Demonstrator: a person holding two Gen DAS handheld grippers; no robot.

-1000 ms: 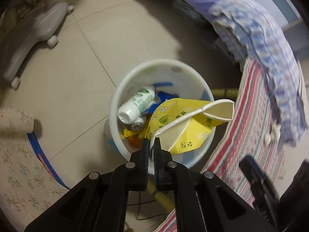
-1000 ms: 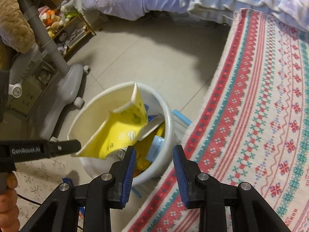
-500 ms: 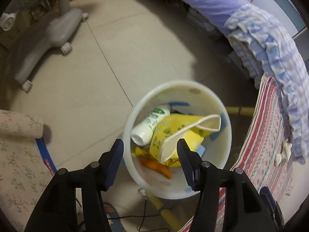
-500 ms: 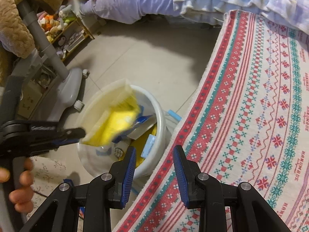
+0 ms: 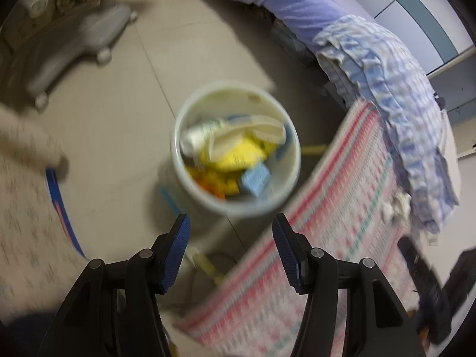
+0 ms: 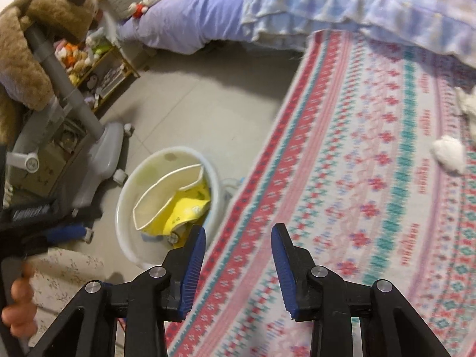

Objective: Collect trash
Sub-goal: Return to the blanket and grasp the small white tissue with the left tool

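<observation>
The crumpled white paper wad (image 6: 448, 154) lies at the patterned woven rug's (image 6: 372, 178) far right edge, nearest the half-open, empty right gripper (image 6: 238, 255).

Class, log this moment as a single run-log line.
left claw: open, empty | right claw: opening, empty | yellow carton: in bin | tissue: on rug

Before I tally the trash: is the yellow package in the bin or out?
In: the yellow package lies inside the white bin, among other trash.

Patterned rug (image 6: 372, 163) on tiled floor (image 6: 202, 113); brown plush bear (image 6: 35, 29) (draped over grey stand (image 6: 59, 68)); purple bedding (image 6: 193, 20).
</observation>
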